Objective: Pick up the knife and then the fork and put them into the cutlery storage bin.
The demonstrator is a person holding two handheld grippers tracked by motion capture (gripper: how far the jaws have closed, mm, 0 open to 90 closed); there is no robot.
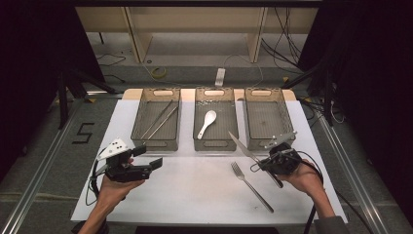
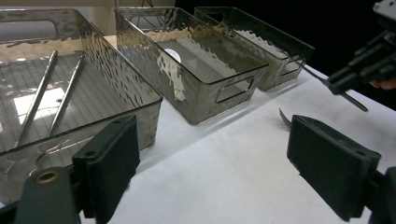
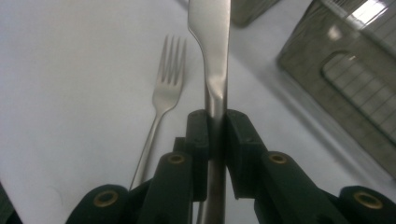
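The person's hands come in at the near edge of the bench (image 1: 195, 195), one gripper in each. The right gripper (image 3: 215, 123) has its jaws clamped tight on the handle of a knife (image 3: 212, 42), which hangs lifted off the bench, just right of the fork (image 1: 251, 185), blade aimed toward the middle tray (image 1: 215, 141). The fork lies flat on the white sheet. The left gripper (image 1: 146, 158), well left of the fork, has its jaws wide apart, with nothing between them. Beyond the fork, the middle tray holds a white spoon (image 1: 208, 122); the left tray (image 1: 156, 141) holds chopsticks (image 1: 160, 119).
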